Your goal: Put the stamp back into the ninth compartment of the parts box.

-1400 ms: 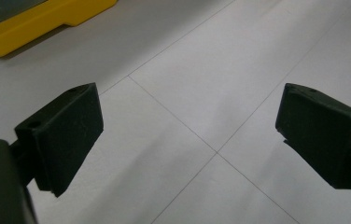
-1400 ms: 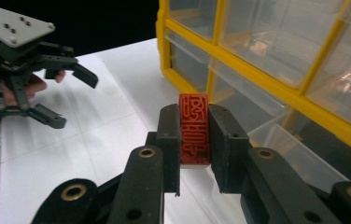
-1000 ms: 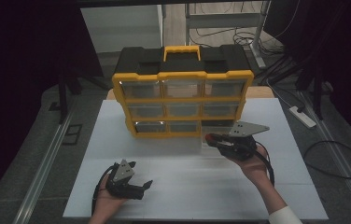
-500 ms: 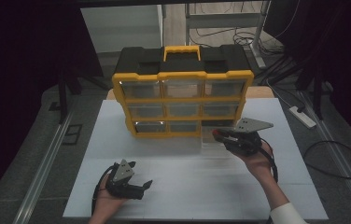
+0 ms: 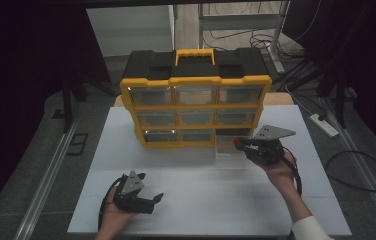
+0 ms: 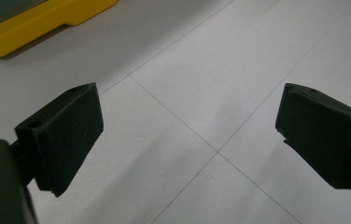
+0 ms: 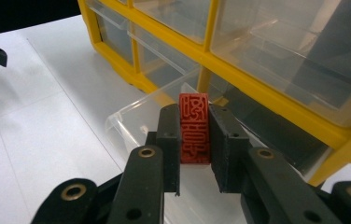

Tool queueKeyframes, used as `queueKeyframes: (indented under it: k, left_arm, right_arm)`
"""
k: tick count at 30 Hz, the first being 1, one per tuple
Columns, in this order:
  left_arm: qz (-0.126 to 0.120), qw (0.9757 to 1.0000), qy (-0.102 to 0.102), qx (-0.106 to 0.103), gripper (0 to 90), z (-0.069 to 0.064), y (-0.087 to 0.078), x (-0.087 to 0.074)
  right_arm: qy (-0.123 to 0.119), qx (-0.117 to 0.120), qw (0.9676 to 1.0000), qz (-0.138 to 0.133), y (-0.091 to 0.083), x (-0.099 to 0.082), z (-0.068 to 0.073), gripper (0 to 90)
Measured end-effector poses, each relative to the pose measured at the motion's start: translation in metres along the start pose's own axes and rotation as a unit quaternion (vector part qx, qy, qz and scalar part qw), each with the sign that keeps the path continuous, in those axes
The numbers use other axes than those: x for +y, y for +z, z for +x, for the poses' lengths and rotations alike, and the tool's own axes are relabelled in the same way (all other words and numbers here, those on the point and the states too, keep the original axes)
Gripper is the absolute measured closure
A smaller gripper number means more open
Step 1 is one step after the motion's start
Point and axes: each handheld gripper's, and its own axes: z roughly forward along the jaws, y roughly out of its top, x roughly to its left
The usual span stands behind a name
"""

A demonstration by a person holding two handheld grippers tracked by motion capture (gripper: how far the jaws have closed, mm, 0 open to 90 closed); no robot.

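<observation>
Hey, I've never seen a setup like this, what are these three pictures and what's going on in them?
A person sits at a white table holding a hand tool with two jaws in each hand. The wide picture looks down from above; the other two come from small cameras riding on each tool.

On the table stands a yellow organizer with clear drawers. The bottom right drawer is pulled out.

The right gripper is clamped on a small red stamp block with carved characters, held right above that open drawer. The left gripper has its jaws wide apart with nothing between them, low over the bare table.
</observation>
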Motion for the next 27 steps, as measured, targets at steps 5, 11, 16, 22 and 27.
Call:
queueKeyframes:
  k: [5, 11, 16, 22, 27]
  left_arm:
    - [0.000, 1.0000, 0.001, 0.001, 7.6, 0.000, 0.000, 0.000]
    - [0.001, 1.0000, 0.000, 0.001, 7.6, 0.000, 0.000, 0.000]
    - [0.002, 1.0000, 0.000, 0.000, 7.6, 0.000, 0.000, 0.000]
    - [0.001, 1.0000, 0.000, 0.000, 7.6, 0.000, 0.000, 0.000]
    - [0.002, 1.0000, 0.001, 0.000, 7.6, 0.000, 0.000, 0.000]
  right_arm:
    - [0.004, -0.004, 1.0000, 0.003, 0.001, -0.002, -0.003, 75.4]
    - [0.003, -0.009, 0.9999, 0.012, 0.005, -0.004, -0.006, 75.4]
    - [0.002, -0.011, 0.9997, 0.023, 0.009, -0.007, -0.007, 75.4]
    - [0.003, -0.012, 0.9996, 0.025, 0.011, -0.008, -0.008, 75.3]
    - [0.001, -0.012, 0.9997, 0.023, 0.010, -0.008, -0.008, 75.2]
